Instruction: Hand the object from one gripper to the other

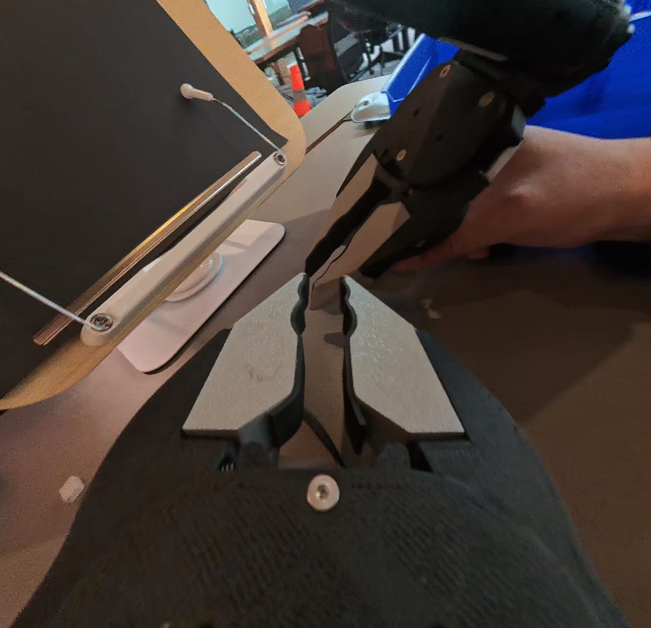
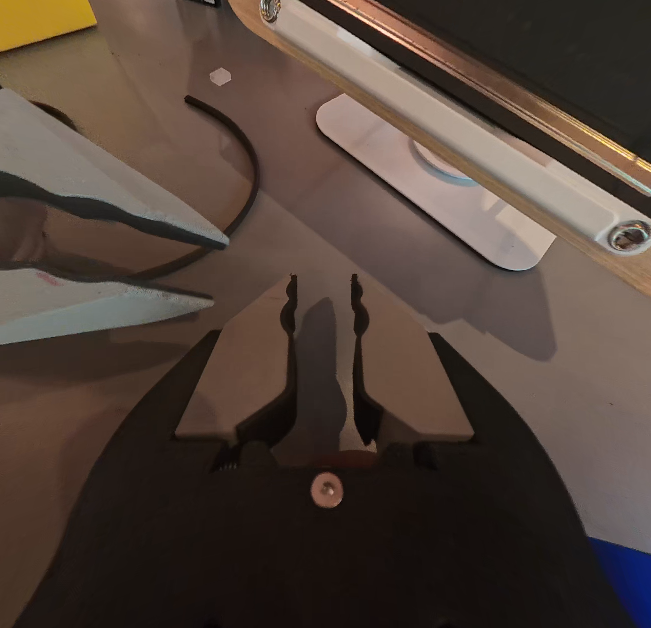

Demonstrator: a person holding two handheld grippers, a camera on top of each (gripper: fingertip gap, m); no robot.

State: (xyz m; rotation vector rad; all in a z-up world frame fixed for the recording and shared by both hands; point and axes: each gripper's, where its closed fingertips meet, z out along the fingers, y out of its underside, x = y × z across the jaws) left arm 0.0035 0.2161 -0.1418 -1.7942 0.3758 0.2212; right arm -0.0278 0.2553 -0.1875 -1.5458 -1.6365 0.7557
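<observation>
The thin black cable [image 2: 243, 174] lies curved on the counter [image 2: 352, 244], ahead and left of the right gripper [image 2: 323, 276] fingers. It looks light, limp and slippery; best pinched mid-length. Both the right gripper and the left gripper [image 1: 324, 280] stand slightly parted, holding nothing and touching nothing.

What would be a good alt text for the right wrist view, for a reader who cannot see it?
The right gripper hangs open and empty over a grey table. The left gripper, also open, reaches in from the left above a curved black cable. A white stand base lies behind.
</observation>
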